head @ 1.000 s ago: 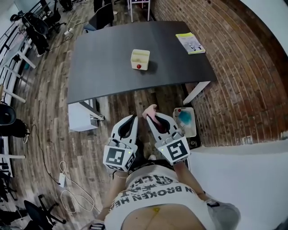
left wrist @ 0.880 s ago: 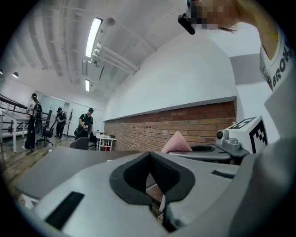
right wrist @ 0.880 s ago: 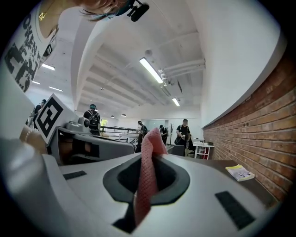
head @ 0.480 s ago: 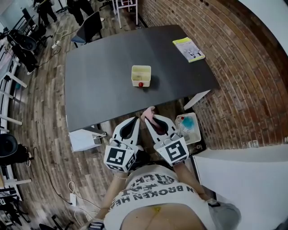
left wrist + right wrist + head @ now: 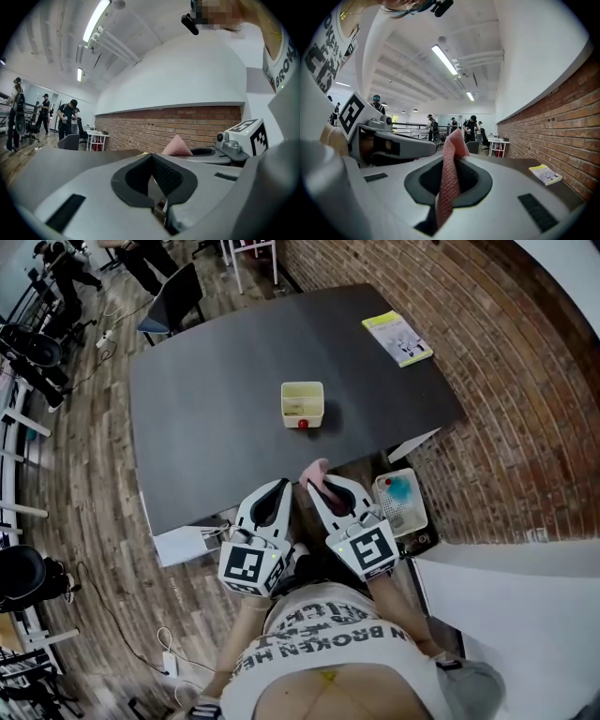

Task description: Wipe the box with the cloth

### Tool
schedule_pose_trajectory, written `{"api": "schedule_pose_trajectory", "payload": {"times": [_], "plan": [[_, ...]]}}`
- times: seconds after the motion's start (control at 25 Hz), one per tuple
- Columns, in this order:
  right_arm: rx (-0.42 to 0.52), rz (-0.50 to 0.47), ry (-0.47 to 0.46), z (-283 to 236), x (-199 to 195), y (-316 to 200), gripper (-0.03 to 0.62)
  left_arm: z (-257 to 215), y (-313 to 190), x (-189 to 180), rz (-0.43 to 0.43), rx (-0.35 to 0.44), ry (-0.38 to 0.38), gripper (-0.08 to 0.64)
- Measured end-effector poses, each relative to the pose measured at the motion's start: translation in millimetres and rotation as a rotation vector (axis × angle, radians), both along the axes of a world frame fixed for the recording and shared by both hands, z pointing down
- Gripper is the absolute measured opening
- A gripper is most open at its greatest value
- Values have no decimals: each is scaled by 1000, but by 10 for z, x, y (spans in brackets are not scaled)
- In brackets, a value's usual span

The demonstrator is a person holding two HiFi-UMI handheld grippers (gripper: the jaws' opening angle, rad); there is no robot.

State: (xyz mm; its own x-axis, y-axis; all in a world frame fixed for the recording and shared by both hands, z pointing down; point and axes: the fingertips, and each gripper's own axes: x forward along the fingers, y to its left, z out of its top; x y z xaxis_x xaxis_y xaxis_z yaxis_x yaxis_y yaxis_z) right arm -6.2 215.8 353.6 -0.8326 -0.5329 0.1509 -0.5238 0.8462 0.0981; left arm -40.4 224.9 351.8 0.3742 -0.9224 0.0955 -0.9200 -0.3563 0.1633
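A small cream box (image 5: 303, 404) with a red knob on its near side stands in the middle of the dark table (image 5: 206, 409). My right gripper (image 5: 315, 480) is shut on a pink cloth (image 5: 317, 472), which sticks up from its jaws (image 5: 449, 154). It hovers just short of the table's near edge. Beside it on the left, my left gripper (image 5: 284, 487) is shut with nothing in it. In the left gripper view the cloth (image 5: 176, 146) and the right gripper's body show at the right. The box is well ahead of both grippers.
A yellow-green booklet (image 5: 397, 337) lies at the table's far right corner (image 5: 546, 175). A white basket (image 5: 401, 502) with blue and red items sits on the floor by the brick wall (image 5: 487, 352). A white cabinet (image 5: 183, 542) stands under the table's near left. People and chairs are far left.
Both grippers have come forward toward the table, side by side; the table and box now lie closer in the head view. The cloth stays in the right jaws.
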Motion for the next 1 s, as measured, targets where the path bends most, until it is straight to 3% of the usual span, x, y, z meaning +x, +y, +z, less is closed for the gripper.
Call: {"api": "schedule_pose_trajectory", "payload": {"times": [0.28, 1.0], "plan": [[-41, -2, 24, 130, -90, -498, 17, 121, -457, -100, -7, -29, 23, -3], [-75, -156, 18, 193, -77, -2131, 17, 303, -2065, -128, -97, -90, -40, -3]]}}
